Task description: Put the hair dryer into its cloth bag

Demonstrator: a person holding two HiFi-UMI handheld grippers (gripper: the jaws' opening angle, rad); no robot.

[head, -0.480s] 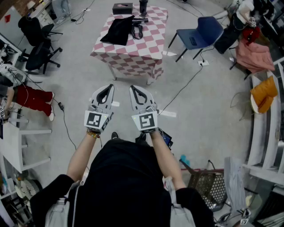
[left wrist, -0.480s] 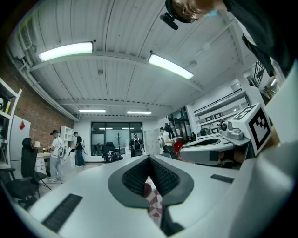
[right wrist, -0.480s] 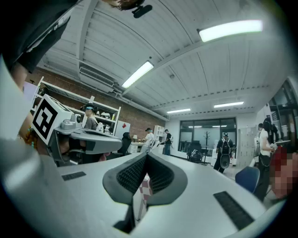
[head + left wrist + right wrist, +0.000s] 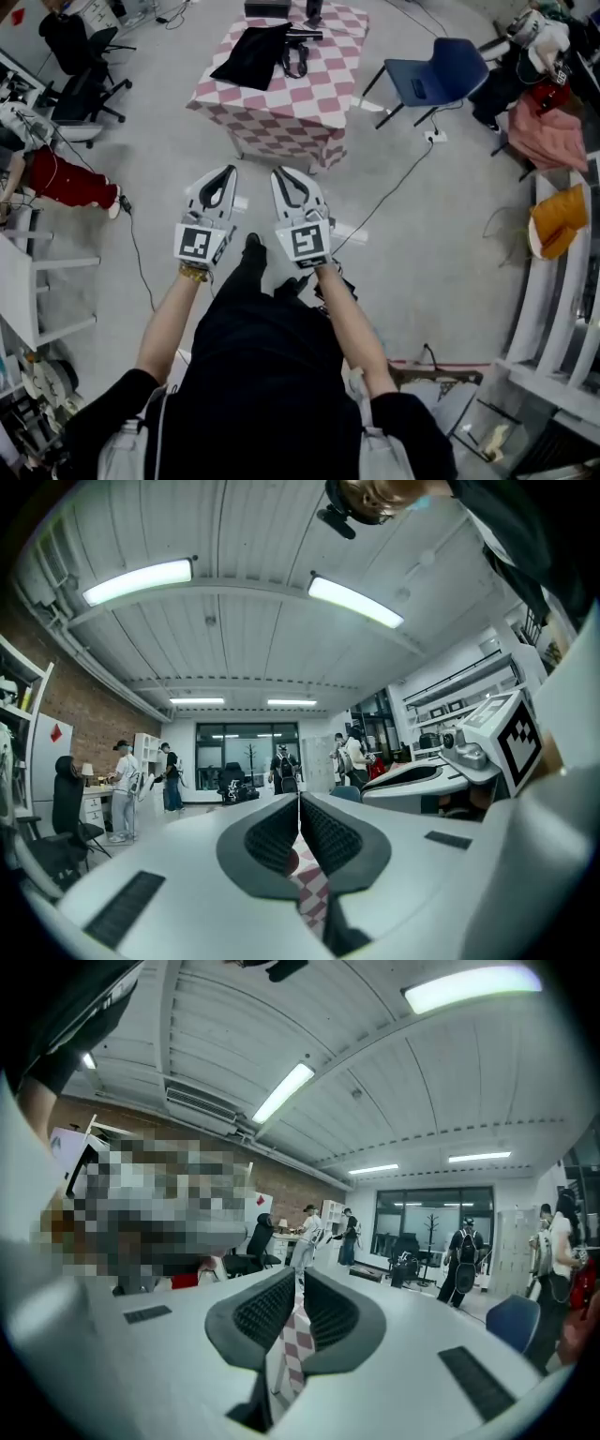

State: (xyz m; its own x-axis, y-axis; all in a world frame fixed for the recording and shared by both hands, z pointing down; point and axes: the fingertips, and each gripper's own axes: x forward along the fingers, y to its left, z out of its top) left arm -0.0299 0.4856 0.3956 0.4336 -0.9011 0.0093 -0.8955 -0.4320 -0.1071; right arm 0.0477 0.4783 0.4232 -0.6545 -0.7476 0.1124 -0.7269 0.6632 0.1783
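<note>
In the head view, the left tongs (image 4: 226,176) and right tongs (image 4: 280,176) sit side by side at mid-frame above the floor (image 4: 169,159), both pressed together and empty, well apart from the table (image 4: 309,117) at top centre. On its pink-and-white checked cloth lies the black cloth bag (image 4: 251,54), flat, with the dark hair dryer (image 4: 302,37) just right of it, cord looped below. The left gripper view shows tips meeting with nothing between. The right gripper view shows the same, the checked table behind.

Bench (image 4: 291,103): checked cloth cover. Cloth bag (image 4: 251,54): black, matt. L tongs (image 4: 228,171), R tongs (image 4: 278,172): white matt plastic; pads (image 4: 272,836) black, ribbed.
</note>
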